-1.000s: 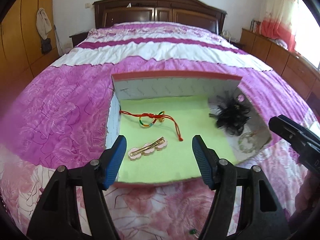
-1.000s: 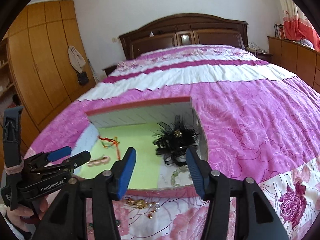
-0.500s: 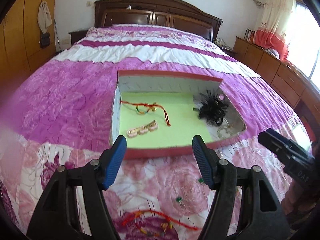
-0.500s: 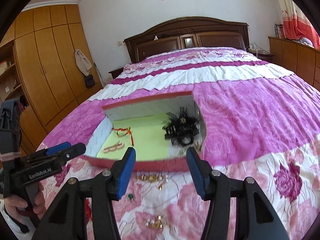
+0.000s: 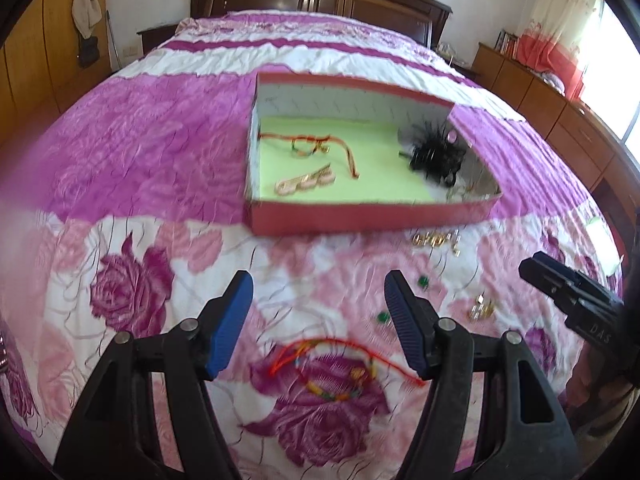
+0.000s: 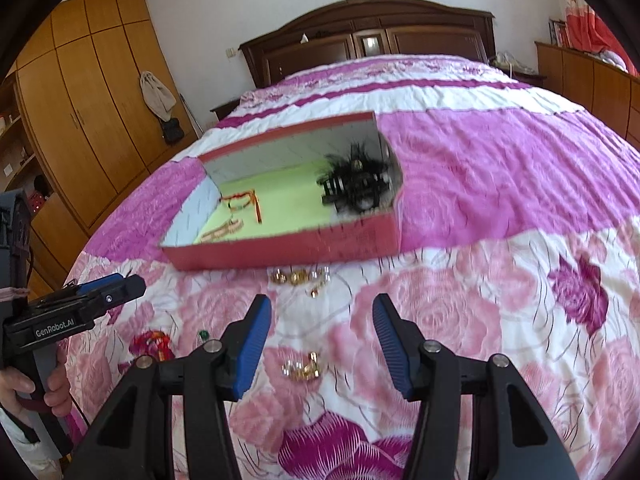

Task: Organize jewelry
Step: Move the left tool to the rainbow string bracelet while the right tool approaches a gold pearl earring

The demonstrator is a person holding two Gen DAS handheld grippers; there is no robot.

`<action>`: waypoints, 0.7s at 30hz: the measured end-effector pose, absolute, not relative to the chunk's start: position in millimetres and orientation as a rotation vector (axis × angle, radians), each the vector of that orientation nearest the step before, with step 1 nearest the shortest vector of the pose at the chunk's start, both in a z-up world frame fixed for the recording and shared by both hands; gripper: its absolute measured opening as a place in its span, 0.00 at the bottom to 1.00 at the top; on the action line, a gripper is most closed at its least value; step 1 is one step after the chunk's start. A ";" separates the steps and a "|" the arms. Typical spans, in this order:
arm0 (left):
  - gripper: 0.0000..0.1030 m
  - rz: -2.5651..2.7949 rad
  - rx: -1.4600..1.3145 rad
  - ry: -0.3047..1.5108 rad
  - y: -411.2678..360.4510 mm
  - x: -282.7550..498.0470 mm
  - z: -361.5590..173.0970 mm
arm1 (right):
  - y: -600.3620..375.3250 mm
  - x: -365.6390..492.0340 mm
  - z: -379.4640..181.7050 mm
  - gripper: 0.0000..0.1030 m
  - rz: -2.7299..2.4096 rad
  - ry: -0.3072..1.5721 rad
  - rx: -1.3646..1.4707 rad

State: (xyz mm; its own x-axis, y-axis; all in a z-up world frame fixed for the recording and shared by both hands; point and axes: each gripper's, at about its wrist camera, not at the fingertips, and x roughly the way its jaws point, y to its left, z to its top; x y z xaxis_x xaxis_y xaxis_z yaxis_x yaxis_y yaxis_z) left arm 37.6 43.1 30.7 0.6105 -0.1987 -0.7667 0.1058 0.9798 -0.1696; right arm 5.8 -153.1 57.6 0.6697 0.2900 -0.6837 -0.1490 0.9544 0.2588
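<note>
Two grippers: the left gripper (image 5: pixel 319 322) and the right gripper (image 6: pixel 318 338) both stand with jaws apart and nothing between the pads, pitched down over the bed (image 5: pixel 132 152), a posture that suits scouting for the next piece.
Nearest piece, left: a red cord bracelet (image 5: pixel 340 372) with coloured beads lies loose on the quilt just beyond the left gripper's blue pads (image 5: pixel 230 326), probably the next pick for that hand.
Nearest piece, right: a small cluster of gold earrings (image 6: pixel 302 368) sits between and just ahead of the right gripper's pads, lined up for a pinch.
Small bits: green studs (image 5: pixel 422 280) lie scattered near the bracelet; they look fiddly to grip.
Farther piece: another gold cluster (image 6: pixel 300 278) rests just in front of the box wall.
Box: the red box (image 5: pixel 360 218) stands open on the bed with a green liner, so pieces can be dropped in from above.
Already stored: a red knotted cord (image 5: pixel 316 146), a pink hair clip (image 5: pixel 306 182) and a black feather hairpiece (image 5: pixel 438 154) lie inside, well apart from each other.
Progress: judged about halfway, since several pieces remain outside.
</note>
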 end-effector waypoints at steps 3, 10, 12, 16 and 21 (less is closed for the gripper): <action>0.59 -0.168 -0.108 0.927 46.9 33.3 21.4 | -153.2 2.8 48.9 0.54 0.253 0.830 0.196; 0.58 -0.143 -0.074 0.999 50.5 31.0 -1.0 | -150.0 3.0 29.5 0.54 0.269 0.908 0.218; 0.58 -0.135 -0.061 1.003 51.0 29.8 -5.1 | -148.8 2.8 25.4 0.54 0.271 0.920 0.218; 0.47 -0.142 -0.056 1.010 52.2 29.5 -11.1 | -145.2 3.4 17.9 0.54 0.277 0.945 0.216; 0.37 -0.146 -0.022 1.017 48.3 27.7 -17.3 | -141.4 5.3 12.1 0.54 0.283 0.958 0.208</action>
State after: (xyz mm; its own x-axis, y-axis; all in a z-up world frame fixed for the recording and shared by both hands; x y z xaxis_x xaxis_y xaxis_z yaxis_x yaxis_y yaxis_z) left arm 27.7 48.3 -17.3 0.5172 -0.1317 -0.8457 0.1111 0.9901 -0.0862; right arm 5.3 -141.4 12.1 0.5426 0.3275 -0.7736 -0.1452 0.9436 0.2976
